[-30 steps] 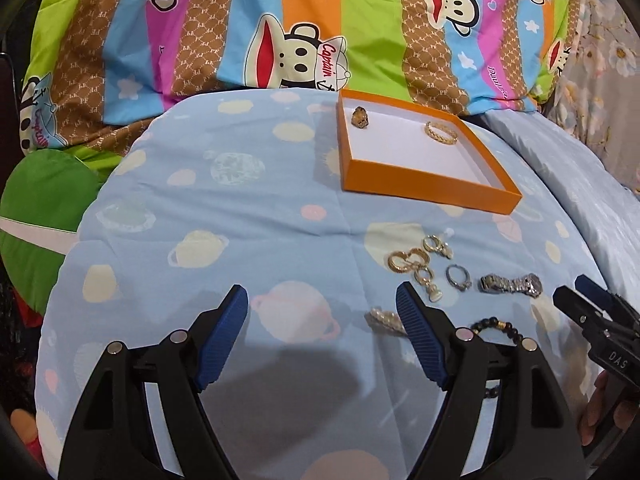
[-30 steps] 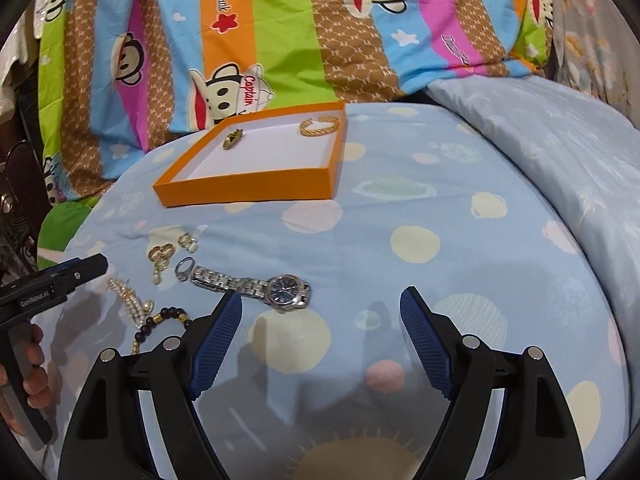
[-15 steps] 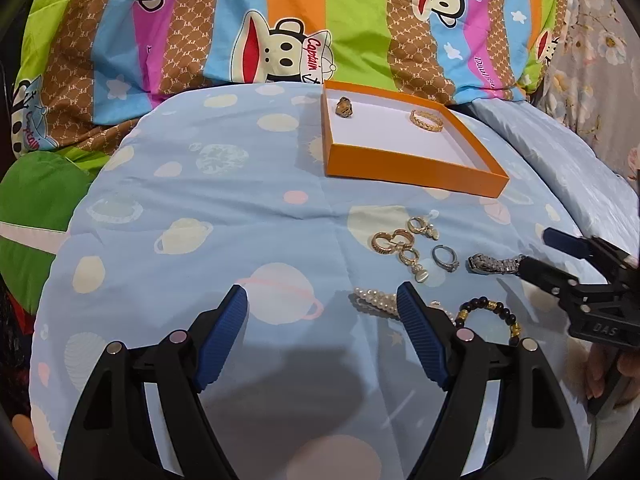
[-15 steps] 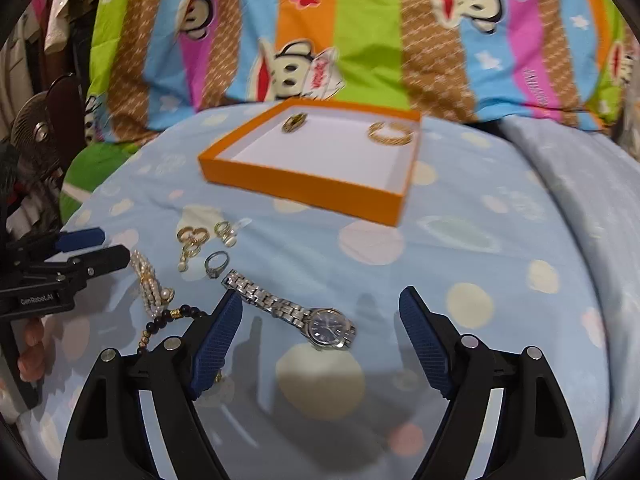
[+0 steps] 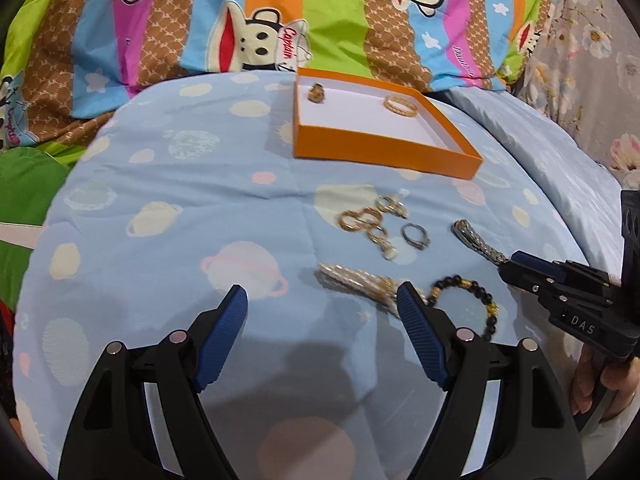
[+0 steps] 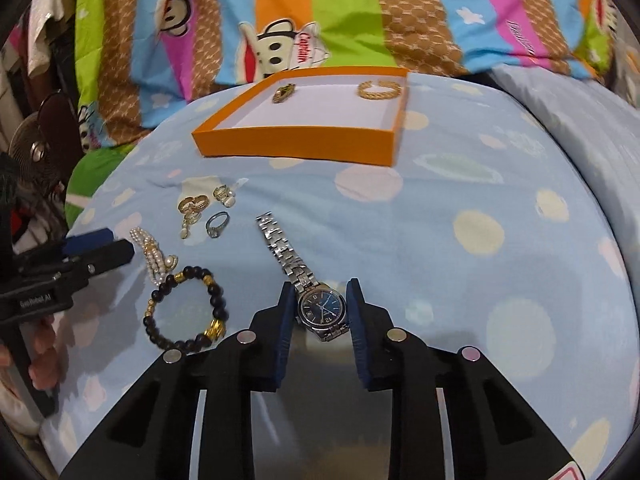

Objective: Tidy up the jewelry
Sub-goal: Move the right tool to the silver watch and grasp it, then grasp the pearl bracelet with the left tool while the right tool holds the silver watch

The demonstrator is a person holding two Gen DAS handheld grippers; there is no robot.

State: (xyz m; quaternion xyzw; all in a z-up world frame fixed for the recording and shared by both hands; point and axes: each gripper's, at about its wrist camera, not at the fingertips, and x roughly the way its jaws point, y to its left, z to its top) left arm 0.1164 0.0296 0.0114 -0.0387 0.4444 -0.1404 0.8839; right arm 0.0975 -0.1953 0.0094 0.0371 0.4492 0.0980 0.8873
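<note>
An orange tray (image 5: 384, 152) (image 6: 296, 142) lies at the far side of the blue bedspread, holding a gold bangle (image 6: 379, 89) and a small brooch (image 6: 283, 93). A silver watch (image 6: 322, 309) lies between my right gripper's (image 6: 320, 312) blue pads, which have closed in around its face. Its strap shows in the left wrist view (image 5: 476, 242). My left gripper (image 5: 322, 312) is open and empty just short of a pearl bracelet (image 5: 356, 280). A black bead bracelet (image 6: 186, 312), gold earrings (image 5: 368, 224) and a silver ring (image 5: 415, 236) lie loose.
A striped monkey-print quilt (image 5: 280, 20) is bunched behind the tray. A pale blue pillow (image 6: 580, 120) rises on the right. A green cushion (image 5: 24, 188) lies at the left. The bed's edge drops off to the left, where a fan (image 6: 32, 152) stands.
My right gripper moved forward and left over the watch and narrowed its jaws around the watch face. My left gripper drew closer to the pearl bracelet, still open.
</note>
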